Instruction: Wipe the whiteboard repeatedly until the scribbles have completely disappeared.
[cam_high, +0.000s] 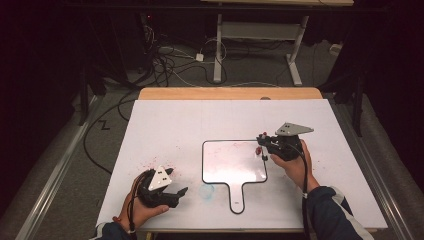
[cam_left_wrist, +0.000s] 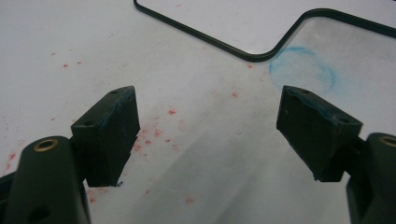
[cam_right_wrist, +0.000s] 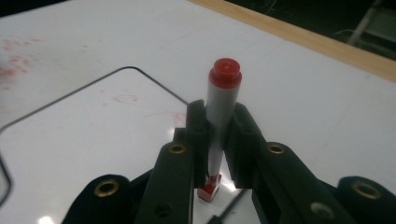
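A small whiteboard (cam_high: 235, 162) with a black rim and a handle lies on the white table top, faint red marks near its upper edge. My right gripper (cam_high: 262, 144) sits over the board's right upper corner, shut on a white marker (cam_right_wrist: 217, 109) with a red cap; the marker stands upright between the jaws, its red lower end (cam_right_wrist: 210, 186) close to the board (cam_right_wrist: 70, 154). My left gripper (cam_high: 176, 194) rests at the front left, jaws wide apart with nothing between them. In the left gripper view the left gripper (cam_left_wrist: 208, 135) faces the board's rim (cam_left_wrist: 252, 55) and a blue smudged ring (cam_left_wrist: 303, 70).
Red specks (cam_left_wrist: 159, 133) dot the white table cover (cam_high: 175, 125). A wooden table edge (cam_high: 230, 93) runs along the far side. Cables and a desk frame (cam_high: 260, 45) stand on the floor beyond.
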